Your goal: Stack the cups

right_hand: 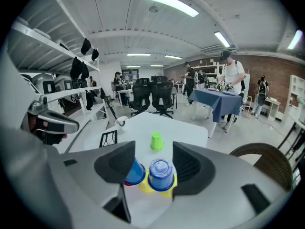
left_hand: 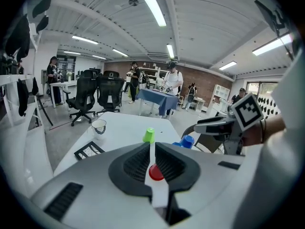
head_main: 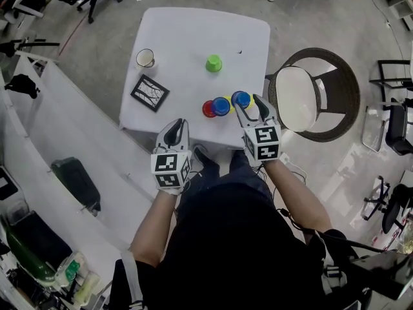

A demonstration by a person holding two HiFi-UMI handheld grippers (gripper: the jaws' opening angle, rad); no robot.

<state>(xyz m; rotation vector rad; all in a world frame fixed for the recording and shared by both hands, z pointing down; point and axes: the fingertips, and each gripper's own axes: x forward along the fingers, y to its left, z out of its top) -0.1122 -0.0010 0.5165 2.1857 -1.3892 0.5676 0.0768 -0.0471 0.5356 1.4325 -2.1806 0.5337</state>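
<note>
Head view: green cup [head_main: 213, 63] stood alone mid-table [head_main: 193, 31]. Red cup [head_main: 208, 109] and blue cup [head_main: 241, 99] sat clustered at the near edge. Left gripper [head_main: 177, 129] hung off that edge.
Left gripper view: jaws nearly together, empty; red cup showed through the slit.
Right gripper view: right gripper [right_hand: 154, 149] jaws wide; blue cup atop yellow cup [right_hand: 145, 186] between them, untouched.

Open-plan room under white ribbed ceiling [left_hand: 95, 13] with long strip lights [left_hand: 151, 5]. Grey floor [head_main: 103, 70] around square white desk [head_main: 193, 37]; round wicker chair [head_main: 345, 95] with white cushion just beside desk's right edge. Black office chairs [left_hand: 90, 92], blue-draped table [right_hand: 224, 101], brick wall [left_hand: 205, 82] at far end.
</note>
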